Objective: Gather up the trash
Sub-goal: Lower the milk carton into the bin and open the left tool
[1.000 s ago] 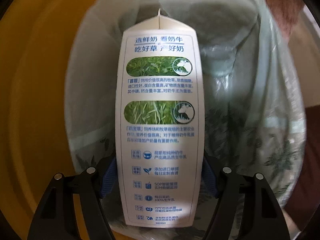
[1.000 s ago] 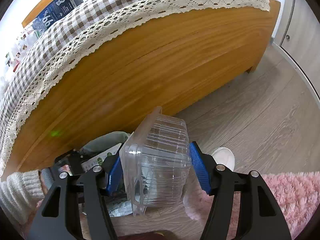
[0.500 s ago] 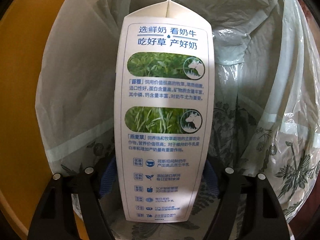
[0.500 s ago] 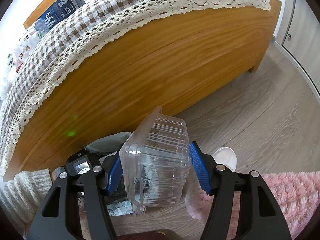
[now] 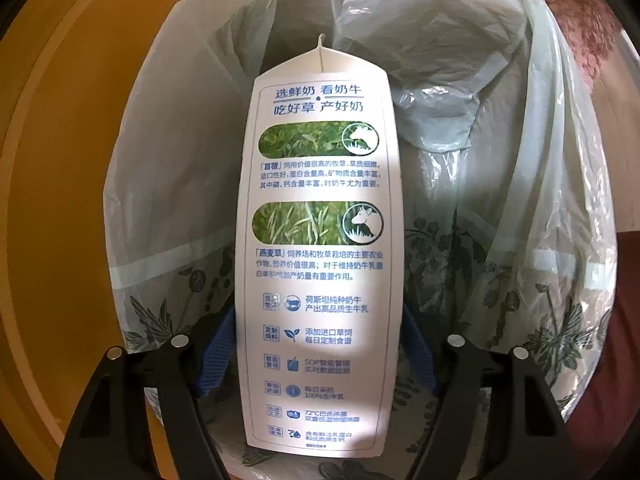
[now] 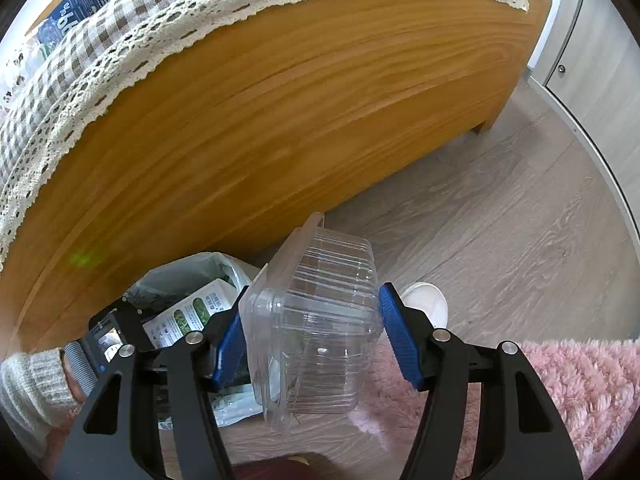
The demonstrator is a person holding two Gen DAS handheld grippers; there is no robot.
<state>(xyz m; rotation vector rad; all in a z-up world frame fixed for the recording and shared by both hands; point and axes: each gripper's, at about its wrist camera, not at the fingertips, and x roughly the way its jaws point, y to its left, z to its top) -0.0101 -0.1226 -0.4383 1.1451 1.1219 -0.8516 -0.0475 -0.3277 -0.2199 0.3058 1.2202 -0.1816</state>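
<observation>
Between my left gripper [image 5: 318, 354] and its blue ribbed pads [image 5: 218, 354] I have a tall white paper milk carton with blue print and two green grass pictures [image 5: 320, 248], clamped at its lower part; the jaws have just eased in slightly on it. Its flat printed side faces my camera, smooth and matt, and its gabled top seam points away from me, down into the open mouth of the thin translucent white plastic bin bag printed with dark green leaves [image 5: 532, 280]. The film is crinkled and glossy where light falls on it, and it sags in soft folds deep inside. Past the bag on the left runs a curved band of honey-coloured wood [image 5: 60, 220]. On my other side, the right gripper [image 6: 316, 344] is clenched on a clear ribbed plastic clamshell box [image 6: 316, 320], its hinged lid ajar at the far edge, held over the floor just right of the bag. Beneath it lies a fluffy pink rug [image 6: 580, 392] on grey wood-grain flooring [image 6: 500, 240]. A white shoe toe [image 6: 426, 304] shows just behind the right pad. Farther off stands the long side of a varnished orange-brown wooden frame [image 6: 260, 128], draped on top with a brown-and-white checked cloth edged in cream lace [image 6: 120, 44].
</observation>
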